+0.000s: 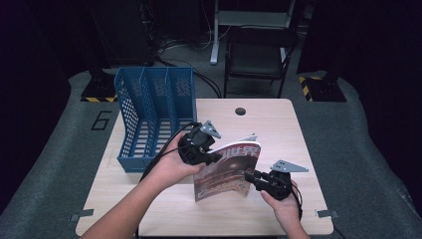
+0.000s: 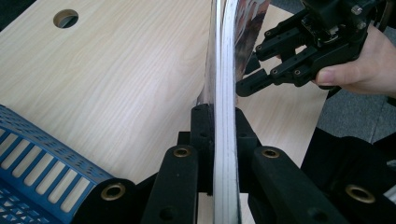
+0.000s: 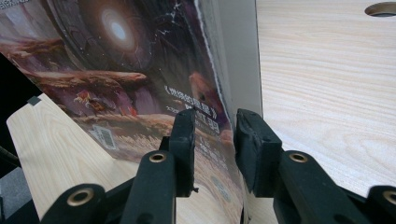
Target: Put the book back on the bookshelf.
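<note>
Holding a magazine (image 1: 228, 169) upright on its lower edge, near the middle of the table (image 1: 278, 129). Left gripper (image 1: 215, 158) pinching the magazine's left edge; from the left gripper view, pads pressed tight on the stack of pages (image 2: 223, 140), nothing slack. Right gripper (image 1: 250, 177) at the magazine's near right corner, jaws straddling the edge with the cover (image 3: 140, 70) between them. From the right gripper view, a gap visible beside the right-hand pad (image 3: 252, 140); jaws parted rather than clamped, so not counted as a grip. Blue file rack (image 1: 154, 114) standing on the far left of the table, three upright slots, apparently vacant, open side facing the magazine. Rack just beside the left hand (image 1: 171, 167), apart from the magazine.

Step in hand, by judgement: magazine raised and steadied, load carried by the left gripper alone, right one letting go or only guiding. Filing not yet begun.

Next move, by judgement: swinging the magazine left and far toward a slot, keeping it vertical, lining its edge with a divider gap. Needs the right jaws fully clear of the cover first, otherwise risk of dragging or creasing pages. Thin, floppy sheets likely to bow if pushed from one edge only.
</note>
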The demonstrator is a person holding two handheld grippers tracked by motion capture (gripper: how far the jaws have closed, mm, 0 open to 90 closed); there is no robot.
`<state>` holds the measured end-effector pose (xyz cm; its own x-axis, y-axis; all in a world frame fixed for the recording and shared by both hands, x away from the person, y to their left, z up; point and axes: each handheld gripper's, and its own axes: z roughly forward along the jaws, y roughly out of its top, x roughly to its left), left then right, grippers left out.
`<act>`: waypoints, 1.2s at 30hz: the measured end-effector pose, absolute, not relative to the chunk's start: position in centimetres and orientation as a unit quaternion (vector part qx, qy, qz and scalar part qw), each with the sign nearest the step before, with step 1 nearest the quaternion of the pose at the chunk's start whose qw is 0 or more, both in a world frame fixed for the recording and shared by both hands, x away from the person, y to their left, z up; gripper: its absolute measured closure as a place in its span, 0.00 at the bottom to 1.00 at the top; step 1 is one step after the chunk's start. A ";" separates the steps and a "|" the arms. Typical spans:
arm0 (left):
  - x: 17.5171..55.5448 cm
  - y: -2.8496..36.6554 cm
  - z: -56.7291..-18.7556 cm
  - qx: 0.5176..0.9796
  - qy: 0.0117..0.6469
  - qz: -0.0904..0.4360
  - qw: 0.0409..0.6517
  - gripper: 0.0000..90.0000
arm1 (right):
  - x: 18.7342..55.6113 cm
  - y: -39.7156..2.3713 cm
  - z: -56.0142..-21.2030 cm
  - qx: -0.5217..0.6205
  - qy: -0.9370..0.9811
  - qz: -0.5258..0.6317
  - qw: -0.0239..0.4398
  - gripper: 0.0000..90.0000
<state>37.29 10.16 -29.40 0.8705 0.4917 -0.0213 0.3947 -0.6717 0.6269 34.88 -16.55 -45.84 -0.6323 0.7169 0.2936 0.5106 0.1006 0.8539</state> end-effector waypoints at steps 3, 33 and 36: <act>37.3 10.1 -29.3 0.910 0.246 0.075 0.324 0.93 | 34.9 -16.5 -45.8 0.419 0.735 0.524 0.099 0.74; 37.4 10.5 -27.6 0.904 0.267 0.080 0.325 0.93 | 34.9 -17.2 -47.4 0.438 0.732 0.513 0.091 0.61; 37.3 10.6 -27.2 0.904 0.265 0.086 0.325 0.93 | 34.9 -17.3 -47.6 0.445 0.730 0.511 0.090 0.60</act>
<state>37.34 10.63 -27.20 0.8445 0.5353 -0.0178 0.4242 -0.6482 0.6324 34.88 -17.26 -47.59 -0.5886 0.7411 0.3230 0.5578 0.0831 0.8258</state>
